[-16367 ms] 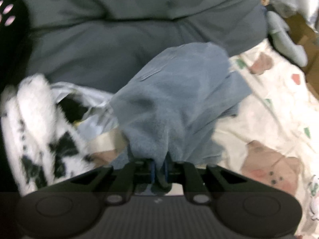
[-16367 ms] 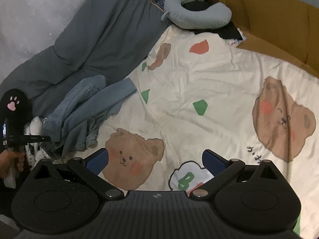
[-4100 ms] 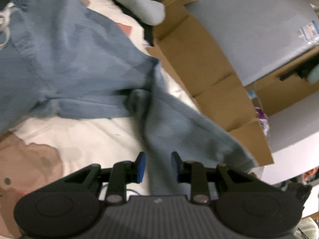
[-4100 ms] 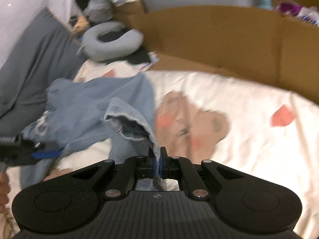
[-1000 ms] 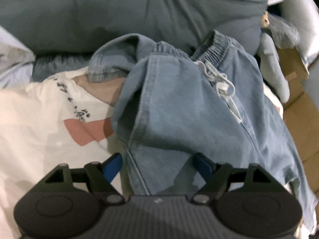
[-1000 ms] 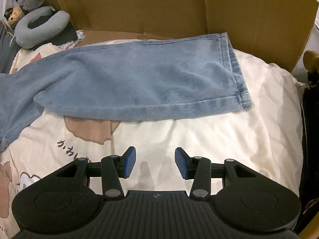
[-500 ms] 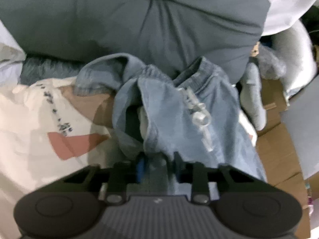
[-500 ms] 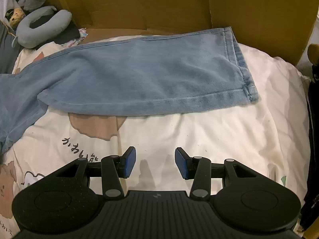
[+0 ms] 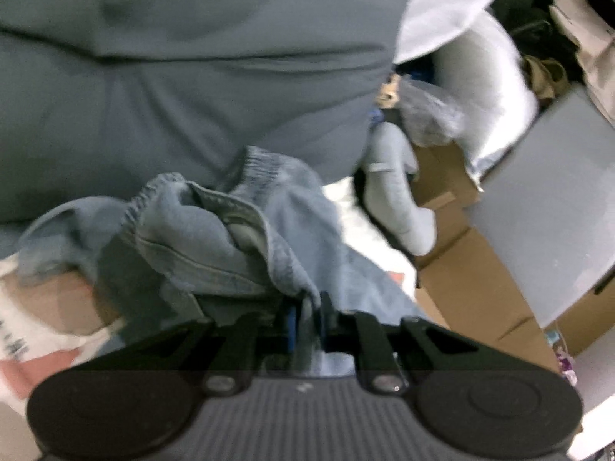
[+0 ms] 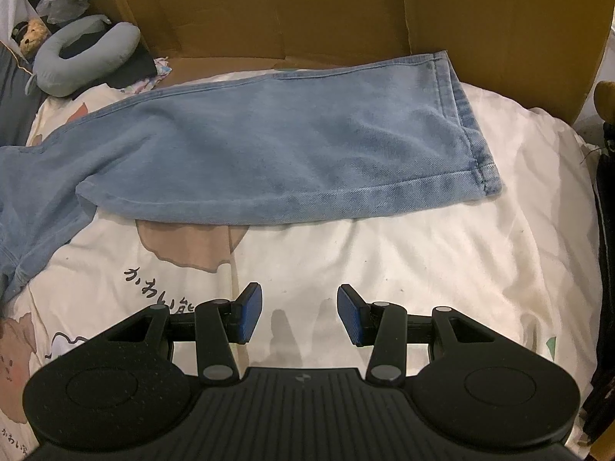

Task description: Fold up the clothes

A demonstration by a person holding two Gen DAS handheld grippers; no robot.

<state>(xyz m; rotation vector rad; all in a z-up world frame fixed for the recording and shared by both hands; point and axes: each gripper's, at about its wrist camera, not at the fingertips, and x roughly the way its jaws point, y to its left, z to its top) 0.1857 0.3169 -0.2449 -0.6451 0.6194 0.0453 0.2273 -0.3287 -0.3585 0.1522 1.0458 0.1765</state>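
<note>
1. Left gripper (image 9: 307, 317) clamped on bunched waist of jeans (image 10: 292, 146); legs stretched flat across bed (image 10: 442, 269).
2. Right gripper (image 10: 300, 313) parted, empty, near hem.
3. Likely next: carrying waist toward hem.

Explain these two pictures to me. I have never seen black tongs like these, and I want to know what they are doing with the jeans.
No robot here: a person holds a two-finger tool in each hand, each with a camera looking along its fingers. One picture is from the left tool, the other from the right. The left hand-held gripper is shut on the bunched waistband of the blue jeans. The right hand-held gripper is open and holds nothing, hovering above a bear-print quilt, where a jeans leg lies flat. A cardboard wall stands behind.
</note>
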